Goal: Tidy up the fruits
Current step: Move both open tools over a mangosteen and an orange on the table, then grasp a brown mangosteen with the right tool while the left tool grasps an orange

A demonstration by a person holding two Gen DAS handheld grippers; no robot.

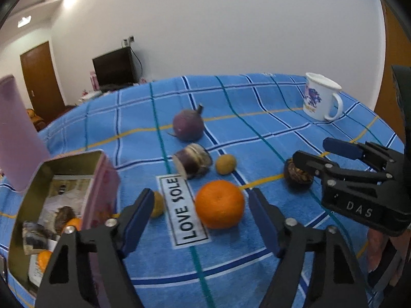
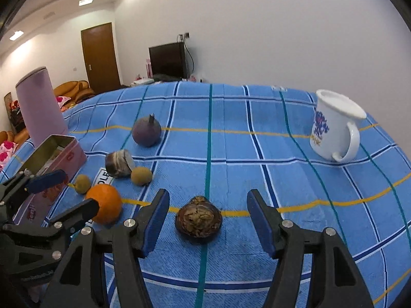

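across the blue checked cloth (image 2: 257,133) the fruits lie loose. at its left edge a pink tin (image 1: 102,179) stands open, some fruit pieces already inside. a white mug (image 2: 334,128) sits far right, well apart. a purple round fruit (image 2: 147,131) lies near the middle, a cut piece (image 2: 119,163) just in front of it. the left gripper (image 1: 200,205) has its fingers spread around an orange (image 1: 219,204) – not touching. the right gripper (image 2: 208,218) is spread too – either side of a dark brown husked fruit (image 2: 199,219). two small tan fruits (image 2: 141,176) lie near the orange.
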